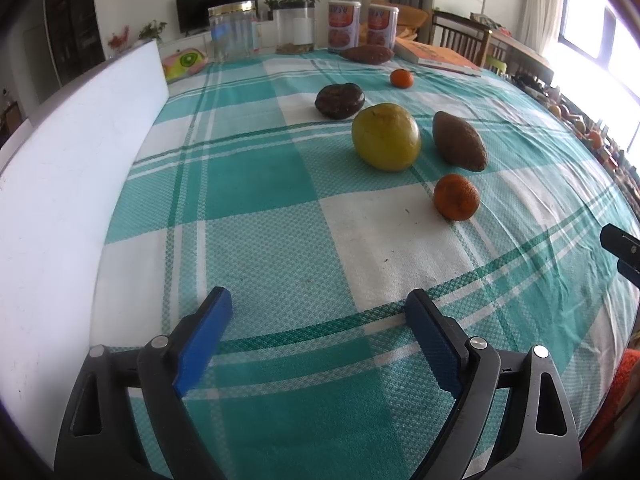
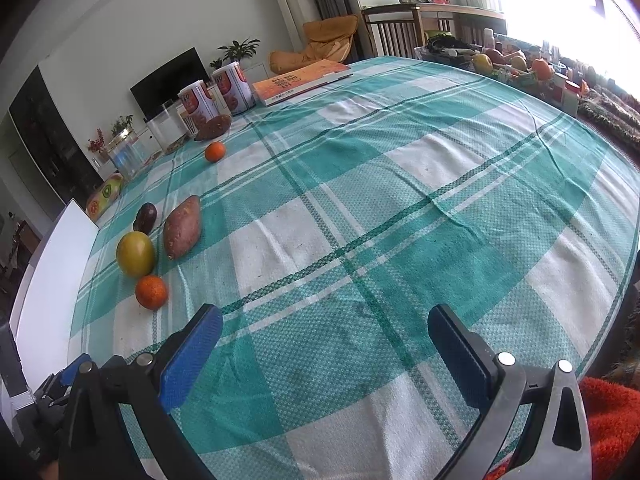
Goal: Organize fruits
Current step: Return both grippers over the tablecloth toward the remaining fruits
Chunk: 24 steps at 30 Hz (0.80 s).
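On the green-and-white checked tablecloth (image 1: pixel 280 200) lie a large yellow-green fruit (image 1: pixel 386 137) (image 2: pixel 135 253), a sweet potato (image 1: pixel 459 141) (image 2: pixel 183 226) beside it, a dark brown fruit (image 1: pixel 339 100) (image 2: pixel 145 217), a near orange (image 1: pixel 456 197) (image 2: pixel 151 291), a far orange (image 1: pixel 401 78) (image 2: pixel 215 151) and a second sweet potato (image 1: pixel 367 54) (image 2: pixel 213 127) by the cans. My left gripper (image 1: pixel 320 312) is open and empty, short of the fruits. My right gripper (image 2: pixel 326 328) is open and empty, right of the near orange.
A white board (image 1: pixel 72 184) (image 2: pixel 52 272) stands along the table's left edge. Two cans (image 1: pixel 344 26) (image 2: pixel 218 94), clear containers (image 1: pixel 232 32), a book (image 1: pixel 436 56) (image 2: pixel 300 80) and a kiwi-print packet (image 1: pixel 184 63) sit at the far side. Chairs (image 1: pixel 460 36) stand behind.
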### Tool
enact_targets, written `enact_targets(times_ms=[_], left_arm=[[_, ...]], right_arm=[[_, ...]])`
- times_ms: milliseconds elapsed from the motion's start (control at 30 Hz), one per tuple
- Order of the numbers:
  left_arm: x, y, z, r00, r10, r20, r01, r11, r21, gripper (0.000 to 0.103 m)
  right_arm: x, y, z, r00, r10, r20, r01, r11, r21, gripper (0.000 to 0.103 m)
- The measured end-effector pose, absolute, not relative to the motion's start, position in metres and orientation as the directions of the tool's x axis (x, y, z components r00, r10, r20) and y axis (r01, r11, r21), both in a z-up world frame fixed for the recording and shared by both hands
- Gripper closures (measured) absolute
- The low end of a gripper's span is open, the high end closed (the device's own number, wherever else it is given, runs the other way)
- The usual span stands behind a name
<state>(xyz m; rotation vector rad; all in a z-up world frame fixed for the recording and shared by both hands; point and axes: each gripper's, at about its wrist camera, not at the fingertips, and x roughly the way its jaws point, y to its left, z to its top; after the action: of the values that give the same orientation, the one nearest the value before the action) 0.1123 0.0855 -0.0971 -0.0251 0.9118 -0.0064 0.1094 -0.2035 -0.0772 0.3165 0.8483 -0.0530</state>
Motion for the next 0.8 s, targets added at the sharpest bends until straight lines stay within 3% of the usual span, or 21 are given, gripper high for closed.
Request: enact_targets(times_ms=[800], left_arm=[[0.1121,0.0845,-0.0970,0.612,-0.017,-0.791,-0.004,1.000,-0.024,0.010]], right_arm=[[0.1079,-0.2039,-0.0752,0.666,0.092,-0.740,0.169,0.948,0.271,0.001]])
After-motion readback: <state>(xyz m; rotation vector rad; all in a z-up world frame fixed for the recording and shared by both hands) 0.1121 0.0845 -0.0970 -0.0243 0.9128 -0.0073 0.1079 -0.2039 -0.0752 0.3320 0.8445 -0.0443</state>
